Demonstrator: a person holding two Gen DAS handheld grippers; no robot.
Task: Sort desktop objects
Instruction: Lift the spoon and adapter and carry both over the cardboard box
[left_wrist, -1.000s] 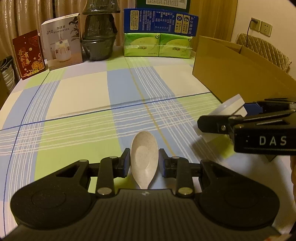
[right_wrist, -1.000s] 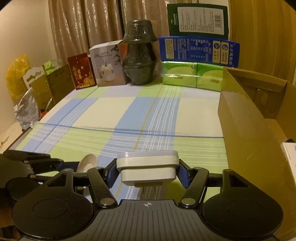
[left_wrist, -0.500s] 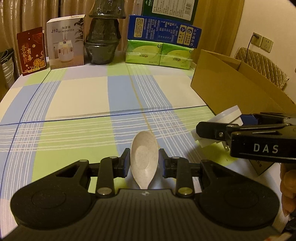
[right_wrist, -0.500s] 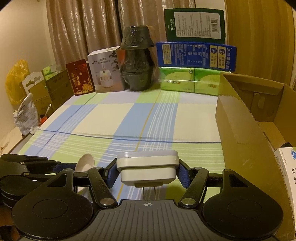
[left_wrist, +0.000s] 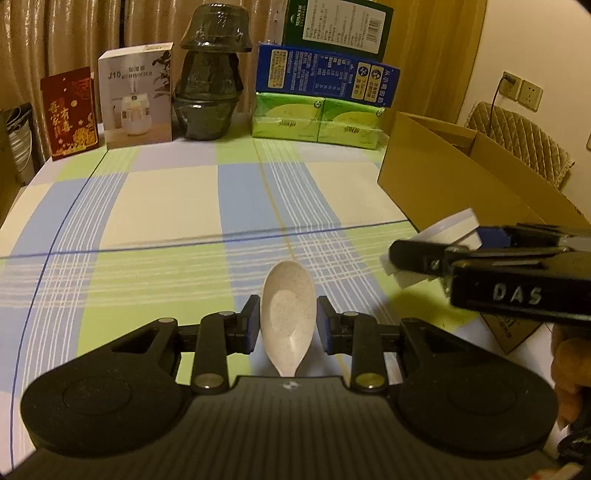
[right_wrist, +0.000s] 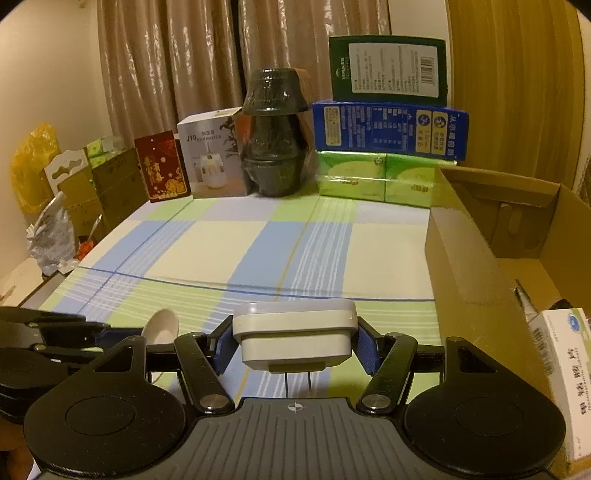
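Note:
My left gripper is shut on a speckled cream spoon, bowl pointing forward, held above the checked tablecloth. My right gripper is shut on a white plug-in adapter with two thin prongs hanging below it. In the left wrist view the right gripper comes in from the right with the white adapter in it, close to the open cardboard box. In the right wrist view the spoon and the left gripper show at lower left.
The cardboard box stands open at the right, with a white medicine carton and small items inside. Along the table's back edge stand a red card, a humidifier box, stacked dark bowls, green tissue packs and blue and green boxes.
Both grippers have risen, each keeping its hold. More of the box's inside and the medicine carton shows in the right wrist view.

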